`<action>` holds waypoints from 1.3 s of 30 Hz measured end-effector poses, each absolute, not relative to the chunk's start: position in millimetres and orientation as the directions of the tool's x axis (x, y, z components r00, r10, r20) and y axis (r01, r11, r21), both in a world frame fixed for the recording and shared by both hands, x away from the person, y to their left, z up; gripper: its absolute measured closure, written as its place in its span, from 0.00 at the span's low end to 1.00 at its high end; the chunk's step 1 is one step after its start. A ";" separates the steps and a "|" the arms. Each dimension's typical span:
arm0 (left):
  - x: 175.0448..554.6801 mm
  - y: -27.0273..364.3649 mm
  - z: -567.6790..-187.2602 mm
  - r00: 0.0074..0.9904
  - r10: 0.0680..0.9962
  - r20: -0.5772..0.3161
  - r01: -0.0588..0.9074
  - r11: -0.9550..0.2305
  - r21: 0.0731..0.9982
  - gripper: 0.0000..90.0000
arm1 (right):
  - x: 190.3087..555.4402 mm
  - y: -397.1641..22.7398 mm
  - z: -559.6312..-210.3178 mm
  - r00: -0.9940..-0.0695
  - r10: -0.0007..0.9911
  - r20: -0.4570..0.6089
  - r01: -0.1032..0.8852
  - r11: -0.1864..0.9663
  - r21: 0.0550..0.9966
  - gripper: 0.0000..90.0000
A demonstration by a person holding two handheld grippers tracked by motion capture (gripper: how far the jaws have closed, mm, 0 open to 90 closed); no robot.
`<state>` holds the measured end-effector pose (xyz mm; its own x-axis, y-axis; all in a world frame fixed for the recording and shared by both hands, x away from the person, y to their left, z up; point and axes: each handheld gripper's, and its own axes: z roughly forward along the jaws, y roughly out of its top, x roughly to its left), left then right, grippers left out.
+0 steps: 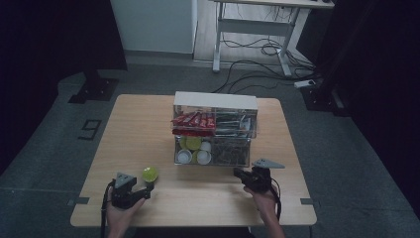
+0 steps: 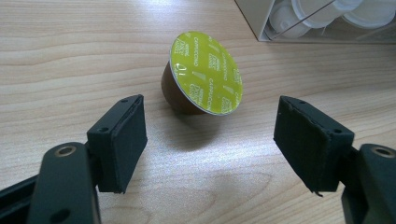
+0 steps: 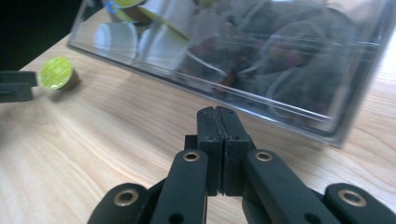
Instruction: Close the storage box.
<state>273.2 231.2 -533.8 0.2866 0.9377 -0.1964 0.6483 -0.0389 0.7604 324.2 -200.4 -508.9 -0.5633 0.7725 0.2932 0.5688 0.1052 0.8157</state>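
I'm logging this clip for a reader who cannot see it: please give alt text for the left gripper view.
A coffee capsule with a yellow-green foil lid lies tilted on the wooden table, just beyond the open left gripper, whose black jaws stand wide apart. The corner of a clear box holding white capsules sits at upper right.

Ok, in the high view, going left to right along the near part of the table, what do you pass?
Left gripper, held in a hand → yellow-green foil-topped coffee capsule → right gripper with its grey three-cornered plate, in front of the clear plastic organiser box.
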 end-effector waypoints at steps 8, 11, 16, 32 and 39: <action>272.8 229.9 -533.9 0.293 0.935 -0.198 0.648 -0.042 0.760 0.29 | 319.8 -198.6 -503.1 -0.573 0.772 0.274 0.525 0.089 0.846 0.97; 272.8 229.4 -534.0 0.295 0.935 -0.199 0.651 -0.044 0.758 0.29 | 318.7 -202.0 -501.8 -0.572 0.775 0.266 0.503 0.076 0.861 0.96; 273.1 227.8 -535.6 0.302 0.932 -0.200 0.653 -0.049 0.756 0.29 | 315.2 -202.8 -500.8 -0.586 0.772 0.245 0.475 0.082 0.876 0.92; 273.5 226.5 -536.8 0.313 0.926 -0.212 0.658 -0.050 0.752 0.29 | 282.6 -217.5 -516.1 -0.583 0.794 0.171 0.416 0.111 0.903 0.51; 273.9 226.4 -535.7 0.323 0.923 -0.210 0.656 -0.058 0.753 0.29 | 272.8 -237.8 -530.7 -0.511 0.840 0.184 0.473 0.096 0.876 0.49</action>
